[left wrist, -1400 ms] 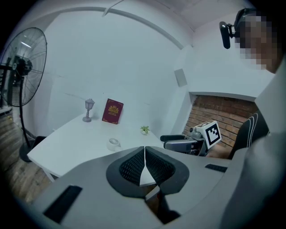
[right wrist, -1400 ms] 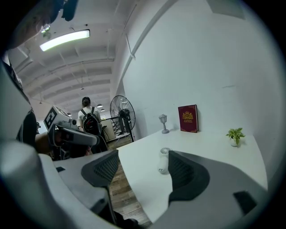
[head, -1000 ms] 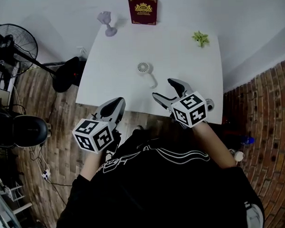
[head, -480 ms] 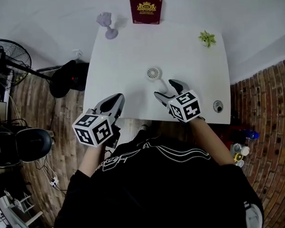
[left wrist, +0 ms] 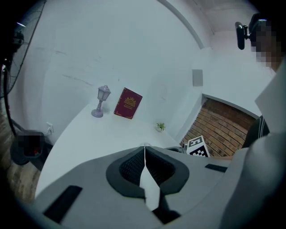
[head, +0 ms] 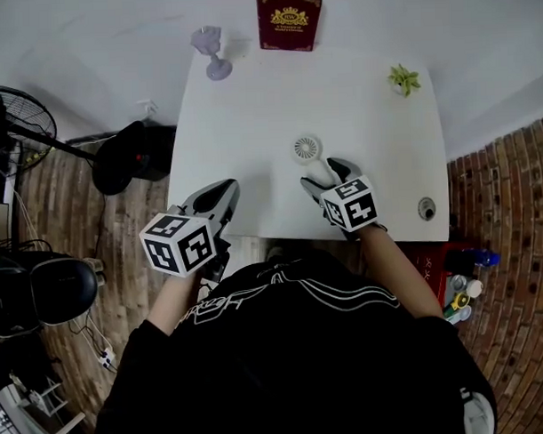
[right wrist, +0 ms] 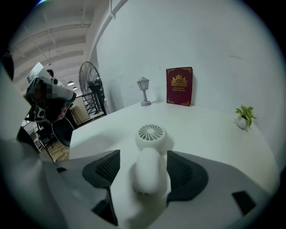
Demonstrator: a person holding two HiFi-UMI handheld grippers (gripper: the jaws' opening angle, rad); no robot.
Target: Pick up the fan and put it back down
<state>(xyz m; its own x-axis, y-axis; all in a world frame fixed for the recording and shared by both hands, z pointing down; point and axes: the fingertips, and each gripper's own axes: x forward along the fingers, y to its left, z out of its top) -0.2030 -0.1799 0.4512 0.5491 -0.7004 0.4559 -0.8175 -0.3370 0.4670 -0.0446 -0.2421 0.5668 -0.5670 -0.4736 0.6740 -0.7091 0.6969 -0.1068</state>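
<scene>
While the fan [head: 306,151] lies on the table [head: 241,106] just above the head view's centre, its handle between the right gripper's [head: 323,172] wide jaws, which have just been closing without touching it, it seems best to squeeze evenly at mid-handle before lifting; the left gripper [head: 222,194], lower left, is pressed together, empty.

Soft even light; white rectangular tabletop [head: 242,124] bright, shadows faint. Gripper views fisheye-bent, black vignetted corners, close foreground slightly soft.

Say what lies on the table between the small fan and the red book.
Nothing: between the fan and the book the table is bare, seen in the head view and right gripper view.
</scene>
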